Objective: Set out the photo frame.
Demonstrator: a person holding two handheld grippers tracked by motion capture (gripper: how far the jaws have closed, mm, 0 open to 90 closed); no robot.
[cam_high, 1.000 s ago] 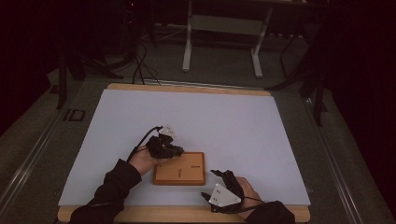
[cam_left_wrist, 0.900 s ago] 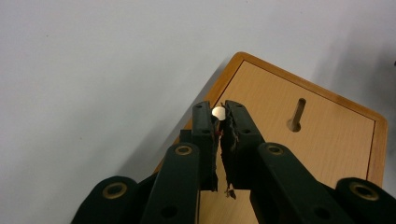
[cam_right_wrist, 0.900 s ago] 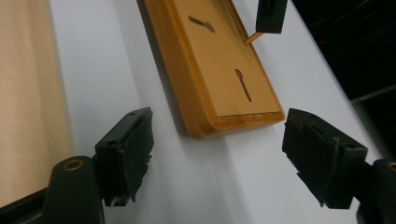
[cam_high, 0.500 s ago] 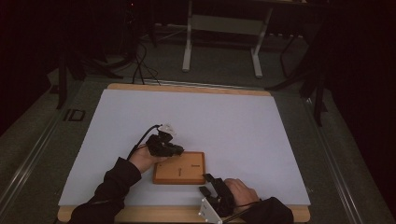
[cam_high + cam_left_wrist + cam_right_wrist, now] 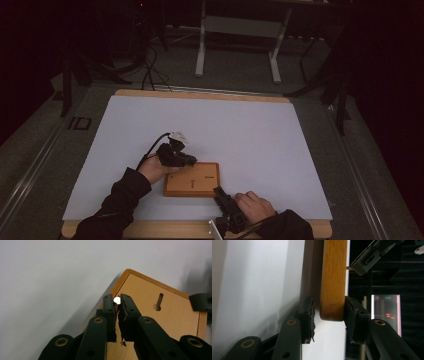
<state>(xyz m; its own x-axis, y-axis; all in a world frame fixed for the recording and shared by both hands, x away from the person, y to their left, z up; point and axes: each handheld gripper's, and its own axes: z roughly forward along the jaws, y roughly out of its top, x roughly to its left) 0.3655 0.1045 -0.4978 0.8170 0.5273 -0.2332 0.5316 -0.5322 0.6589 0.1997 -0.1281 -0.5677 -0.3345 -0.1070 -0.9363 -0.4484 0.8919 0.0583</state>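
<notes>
At the near edge of the white counter (image 5: 240, 125), the flat rectangular light-wood board (image 5: 192, 179) is straddled at its corner by the right tongs (image 5: 329, 315), which have just been closing; both pads should be seated squarely before any lift, while the left tongs (image 5: 117, 307) are kept clenched, empty, over the board's far left corner.

wooden board (image 5: 192, 179) | flat | rectangular | near table edge

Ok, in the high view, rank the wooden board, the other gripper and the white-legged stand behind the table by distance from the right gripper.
1. Wooden board: at the right gripper's jaws, its near corner between them.
2. Left gripper: across the board, at its far left corner.
3. White-legged stand: on the floor beyond the table's far edge.
</notes>
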